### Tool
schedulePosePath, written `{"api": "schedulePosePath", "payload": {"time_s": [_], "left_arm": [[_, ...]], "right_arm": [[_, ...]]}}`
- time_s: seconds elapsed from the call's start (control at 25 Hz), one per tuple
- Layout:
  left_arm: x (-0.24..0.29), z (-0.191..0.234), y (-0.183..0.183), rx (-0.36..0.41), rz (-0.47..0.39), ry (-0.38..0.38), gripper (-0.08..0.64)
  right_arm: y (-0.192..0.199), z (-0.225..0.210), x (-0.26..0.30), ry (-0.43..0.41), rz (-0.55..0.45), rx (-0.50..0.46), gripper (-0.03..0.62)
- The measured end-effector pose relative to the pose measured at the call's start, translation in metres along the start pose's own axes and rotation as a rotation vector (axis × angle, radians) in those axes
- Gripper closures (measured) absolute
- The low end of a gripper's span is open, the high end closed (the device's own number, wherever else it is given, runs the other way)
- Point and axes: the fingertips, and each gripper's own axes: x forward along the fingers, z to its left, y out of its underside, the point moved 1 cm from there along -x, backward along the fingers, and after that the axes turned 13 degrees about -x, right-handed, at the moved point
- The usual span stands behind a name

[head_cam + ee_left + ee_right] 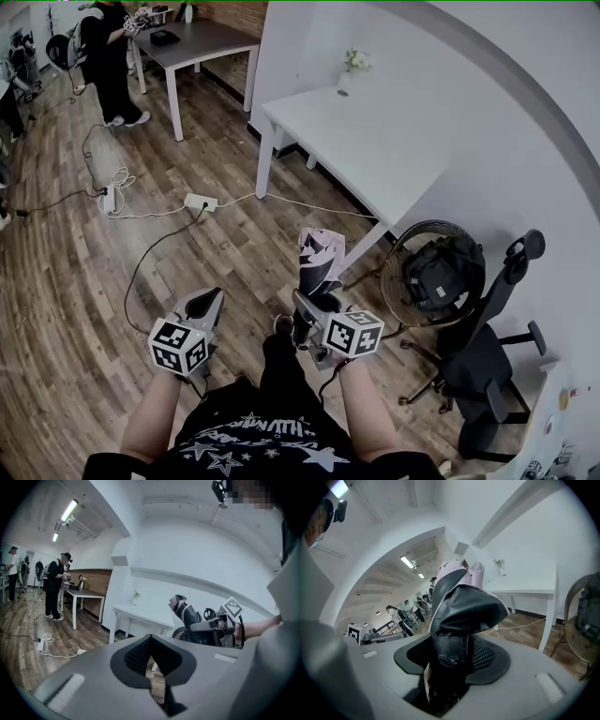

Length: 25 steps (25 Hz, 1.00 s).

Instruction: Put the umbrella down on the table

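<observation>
Umbrella (pixel 461 616) lower end hidden inside right gripper (pixel 450 660).

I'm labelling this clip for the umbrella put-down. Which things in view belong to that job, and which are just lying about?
Job: umbrella, right hand-held gripper, white table.
Lying about: flower vase, backpack, office chair, power strip.

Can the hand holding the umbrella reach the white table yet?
Probably not yet. The right gripper holds the umbrella over the wooden floor, and the white table stands farther ahead. Nothing seems to block the way there.
</observation>
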Motion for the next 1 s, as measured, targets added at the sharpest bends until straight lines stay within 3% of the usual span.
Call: {"api": "schedulePosePath", "payload": {"time_s": [0.36,1.0], "left_arm": [[0.029,0.03,-0.027,-0.013,-0.019,-0.024,0.557],[0.157,0.07,-0.109,0.0,-0.052,-0.117,0.557]], "right_arm": [[-0.02,-0.019,0.033,-0.003,0.025,-0.031,0.351],[-0.11,-0.135,0.153,-0.093,0.042,-0.053,0.35]]}}
